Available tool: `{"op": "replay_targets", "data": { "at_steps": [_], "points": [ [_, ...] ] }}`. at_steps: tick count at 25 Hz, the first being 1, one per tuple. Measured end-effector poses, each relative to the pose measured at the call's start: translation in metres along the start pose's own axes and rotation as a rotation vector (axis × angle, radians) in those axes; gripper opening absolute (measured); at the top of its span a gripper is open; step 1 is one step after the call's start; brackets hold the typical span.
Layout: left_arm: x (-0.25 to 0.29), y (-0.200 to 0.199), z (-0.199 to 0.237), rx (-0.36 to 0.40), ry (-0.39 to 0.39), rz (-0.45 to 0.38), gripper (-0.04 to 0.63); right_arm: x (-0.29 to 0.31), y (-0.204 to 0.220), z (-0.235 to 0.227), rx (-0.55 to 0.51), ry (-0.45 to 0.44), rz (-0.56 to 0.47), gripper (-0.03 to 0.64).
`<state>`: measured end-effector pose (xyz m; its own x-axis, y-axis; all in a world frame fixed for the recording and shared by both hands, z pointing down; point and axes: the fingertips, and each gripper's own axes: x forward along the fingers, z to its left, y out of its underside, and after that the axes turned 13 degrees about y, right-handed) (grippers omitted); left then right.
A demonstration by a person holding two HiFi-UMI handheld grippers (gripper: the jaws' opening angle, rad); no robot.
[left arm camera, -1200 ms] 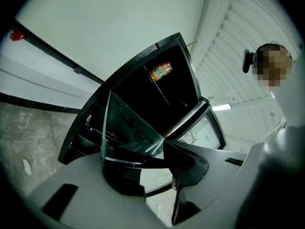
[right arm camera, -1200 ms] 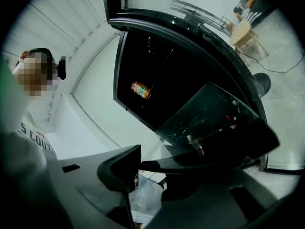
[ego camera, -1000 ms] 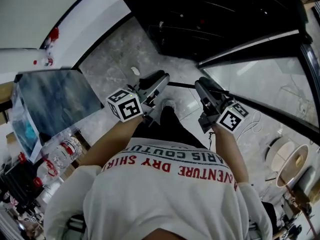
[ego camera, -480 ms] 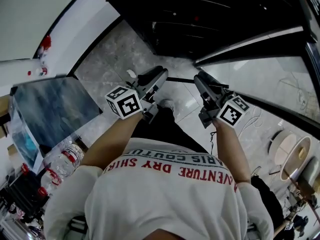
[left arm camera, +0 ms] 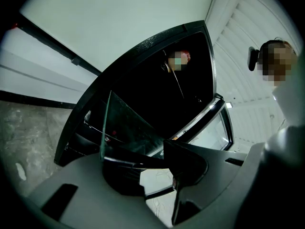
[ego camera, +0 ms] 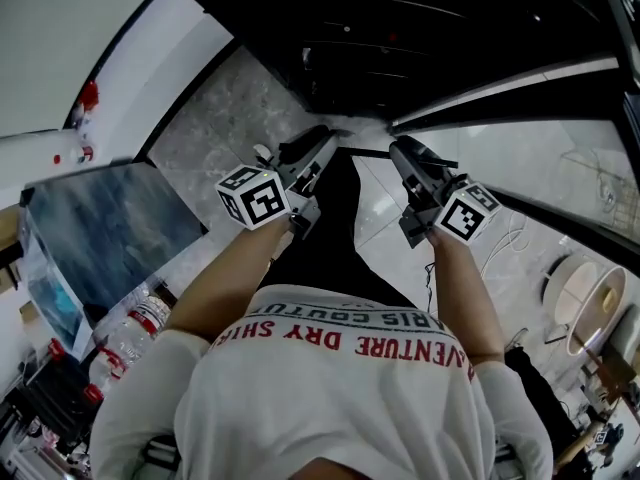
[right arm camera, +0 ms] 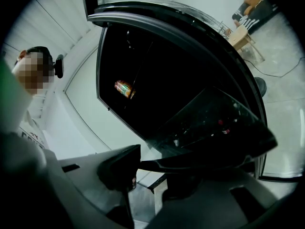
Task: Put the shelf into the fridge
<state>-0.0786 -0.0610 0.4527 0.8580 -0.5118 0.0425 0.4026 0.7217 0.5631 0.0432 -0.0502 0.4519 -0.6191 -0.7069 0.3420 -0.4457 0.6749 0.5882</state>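
**Glass shelf held at both edges, facing the open fridge**

My left gripper (ego camera: 318, 141) and right gripper (ego camera: 406, 150) each clamp one side edge of the glass shelf (left arm camera: 127, 128). The pane spans the centre of the head view between them, so I judge it stays level and cannot swing. The dark fridge (ego camera: 400, 28) fills the top of the frame, and the shelf is not yet inside.

A clear glass shelf (left arm camera: 126, 128) with a dark rim — held by 2 edges — faces the dark, open fridge (ego camera: 430, 28).
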Motion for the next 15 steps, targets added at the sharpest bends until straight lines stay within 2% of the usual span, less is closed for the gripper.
{"op": "replay_targets", "data": {
  "at_steps": [15],
  "points": [
    [0.012,-0.01,0.025,0.0,-0.002,0.013,0.14,0.023,-0.005,-0.016,0.029,0.013,0.002,0.141]
  ]
}}
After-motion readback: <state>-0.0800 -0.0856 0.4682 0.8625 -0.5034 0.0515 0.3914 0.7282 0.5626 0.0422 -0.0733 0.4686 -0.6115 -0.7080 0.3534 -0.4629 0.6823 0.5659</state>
